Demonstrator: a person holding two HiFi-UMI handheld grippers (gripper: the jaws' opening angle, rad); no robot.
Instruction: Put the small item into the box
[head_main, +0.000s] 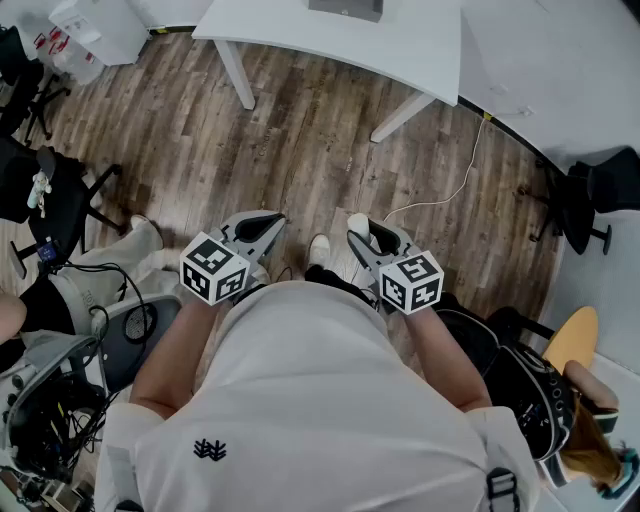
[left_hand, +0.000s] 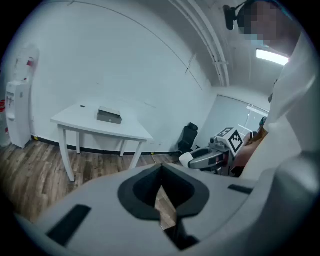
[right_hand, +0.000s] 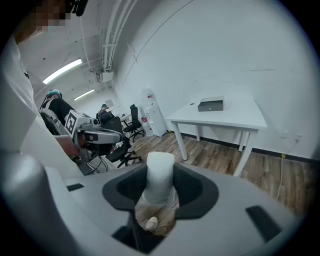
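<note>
Small item (right_hand: 160, 170) clamped in the right tool (right_hand: 160, 192), likely for carrying to the far box (right_hand: 210, 104); left tool (left_hand: 161, 172) closed, empty.

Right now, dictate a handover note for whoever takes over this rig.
Left gripper: jaws shut, empty.
Right gripper: jaws closed on the white item, held above the floor.
Box: on the white table ahead, well out of reach.
Done: item is in hand.
Left: walk to the table and put the item into the box. From here I cannot tell whether the box is open.
</note>
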